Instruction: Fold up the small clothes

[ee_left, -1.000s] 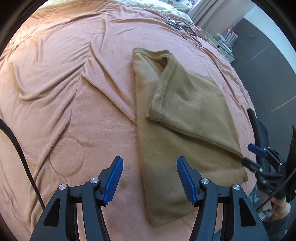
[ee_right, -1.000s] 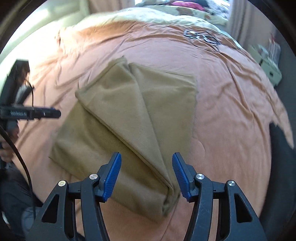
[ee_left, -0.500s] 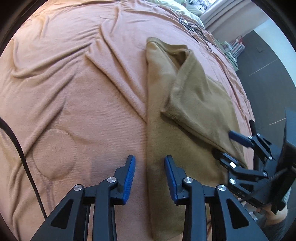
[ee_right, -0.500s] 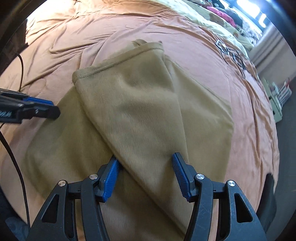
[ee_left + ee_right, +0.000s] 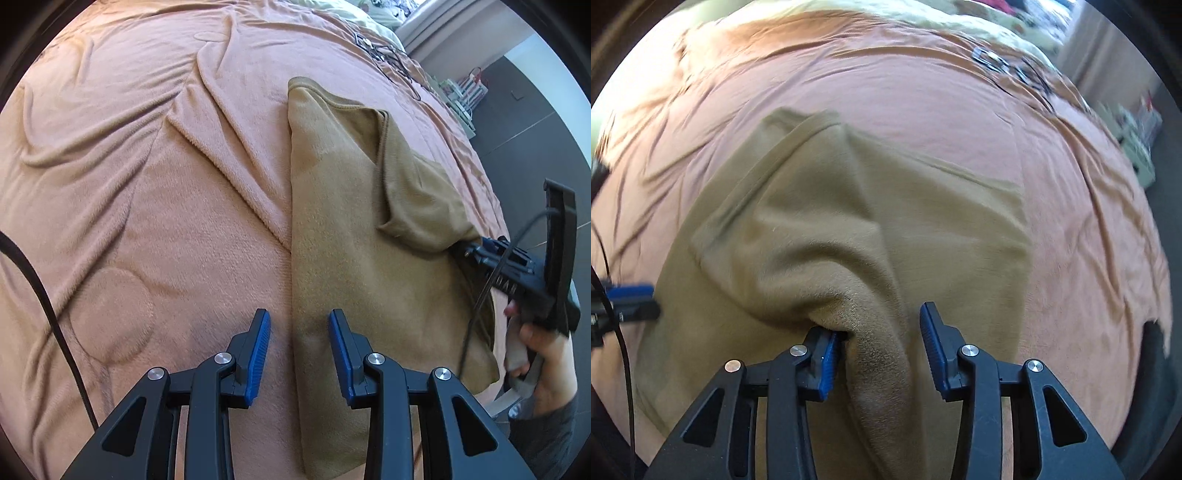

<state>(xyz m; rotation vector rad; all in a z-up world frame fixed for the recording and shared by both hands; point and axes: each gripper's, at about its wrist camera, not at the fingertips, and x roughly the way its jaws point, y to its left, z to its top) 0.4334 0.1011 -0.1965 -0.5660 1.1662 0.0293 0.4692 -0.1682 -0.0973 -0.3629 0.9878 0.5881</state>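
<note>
A salmon-pink blanket [image 5: 155, 192] covers the bed and fills most of both wrist views, creased at 10 to 12 o'clock. On it lies the olive-tan garment [image 5: 354, 266], flat from centre toward 5 o'clock in the left wrist view, its straight left edge running down to 6 o'clock; a flap of it is folded over the upper right part. In the right wrist view the garment [image 5: 871, 229] occupies the centre, bunched into a raised ridge at 6 o'clock.

The right gripper [image 5: 877, 350], grasped by a hand [image 5: 543, 350] at 4 o'clock of the left view, has its jaws closing: the ridge of cloth stands between them, touching the left pad [image 5: 827, 365], with a visible gap before the right pad.

The left gripper [image 5: 299, 350] stands part-way spread at 6 o'clock, straddling the garment's left edge; whether its pads touch the cloth cannot be told.

A black cable [image 5: 44, 306] crosses the blanket at 8 o'clock.
</note>
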